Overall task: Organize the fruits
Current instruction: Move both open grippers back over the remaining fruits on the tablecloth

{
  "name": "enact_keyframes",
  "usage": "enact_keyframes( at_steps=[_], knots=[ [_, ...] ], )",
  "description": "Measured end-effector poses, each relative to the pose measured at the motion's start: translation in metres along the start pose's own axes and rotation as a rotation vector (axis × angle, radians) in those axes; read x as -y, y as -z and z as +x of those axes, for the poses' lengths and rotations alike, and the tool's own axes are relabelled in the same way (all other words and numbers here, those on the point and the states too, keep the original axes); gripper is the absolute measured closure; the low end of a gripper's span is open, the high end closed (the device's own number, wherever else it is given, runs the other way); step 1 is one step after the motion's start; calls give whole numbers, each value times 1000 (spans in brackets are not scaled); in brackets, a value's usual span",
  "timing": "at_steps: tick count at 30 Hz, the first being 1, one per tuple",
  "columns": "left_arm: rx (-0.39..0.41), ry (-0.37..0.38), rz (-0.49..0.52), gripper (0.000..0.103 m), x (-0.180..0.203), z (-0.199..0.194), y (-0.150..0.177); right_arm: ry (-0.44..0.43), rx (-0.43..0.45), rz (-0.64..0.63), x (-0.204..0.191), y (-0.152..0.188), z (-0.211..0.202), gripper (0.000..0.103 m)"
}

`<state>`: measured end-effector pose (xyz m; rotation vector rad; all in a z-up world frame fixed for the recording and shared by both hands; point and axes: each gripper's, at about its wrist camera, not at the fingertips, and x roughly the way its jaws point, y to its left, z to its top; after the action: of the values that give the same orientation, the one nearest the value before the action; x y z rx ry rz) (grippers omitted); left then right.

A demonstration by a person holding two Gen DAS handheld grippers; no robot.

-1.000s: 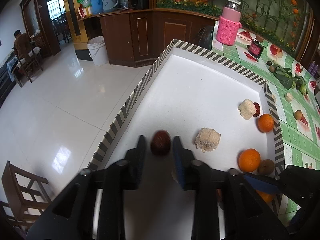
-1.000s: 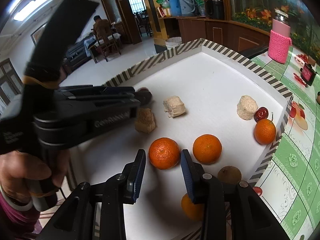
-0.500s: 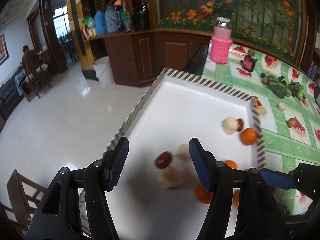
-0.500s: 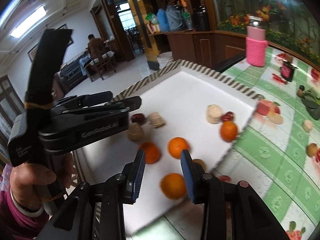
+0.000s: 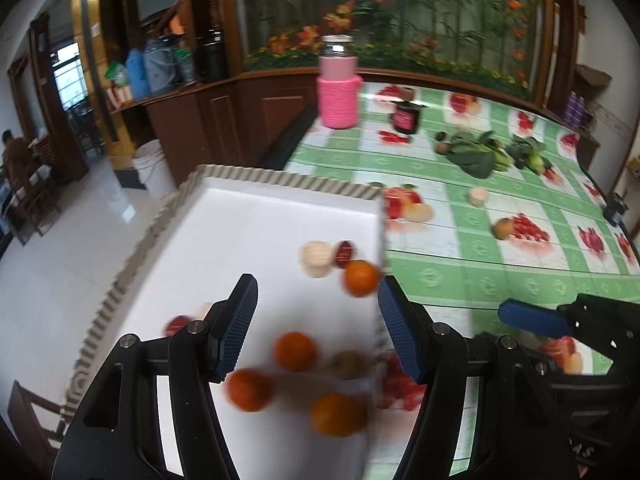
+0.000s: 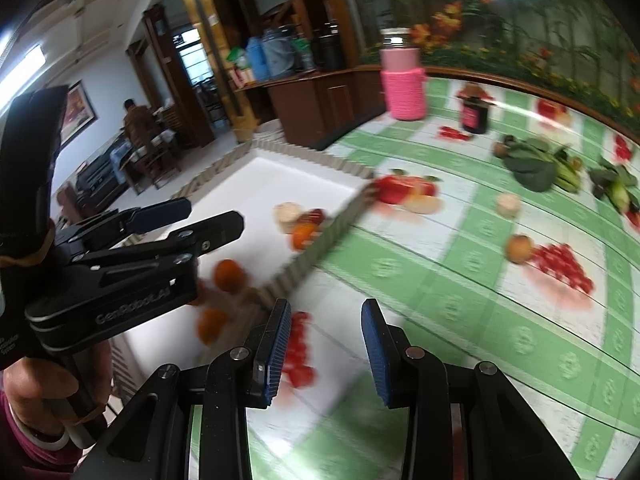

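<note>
Here, left gripper (image 5: 318, 324) spread, right gripper (image 6: 326, 346) spread; round oranges (image 5: 294, 351) on white striped-rim tray (image 5: 280, 216).

Black tool (image 5: 318, 326); blue ribbed pads (image 5: 236, 326)

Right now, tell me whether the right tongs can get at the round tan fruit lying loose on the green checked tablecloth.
Probably yes: the right tongs are open and empty, and only bare tablecloth lies before the tan fruit.

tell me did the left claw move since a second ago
Yes. The left claw opened and pulled up and back from the dark red fruit it flanked; the white tray now looks smaller.
</note>
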<state>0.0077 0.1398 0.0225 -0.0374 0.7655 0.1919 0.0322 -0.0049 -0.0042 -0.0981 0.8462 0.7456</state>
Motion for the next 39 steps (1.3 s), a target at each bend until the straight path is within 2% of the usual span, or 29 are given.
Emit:
enact_keyframes(
  at_steps=[9,16,23,34,39],
  knots=[
    [-55,106,60,40,60,20,-11,115,6,96,73,7,-20,68],
    [-110,149,91,40,91,42,-19,168,-12,150,123,6,-22,67],
    [-154,173,96,40,107,60,-29,161,-44,126,141,-11,2,67],
    [-219,179,83,40,118,90,-68,133,-58,83,148,-40,40,67],
    [-235,174,72,40,126,111,-85,109,-51,81,152,-41,52,69]
  ],
)
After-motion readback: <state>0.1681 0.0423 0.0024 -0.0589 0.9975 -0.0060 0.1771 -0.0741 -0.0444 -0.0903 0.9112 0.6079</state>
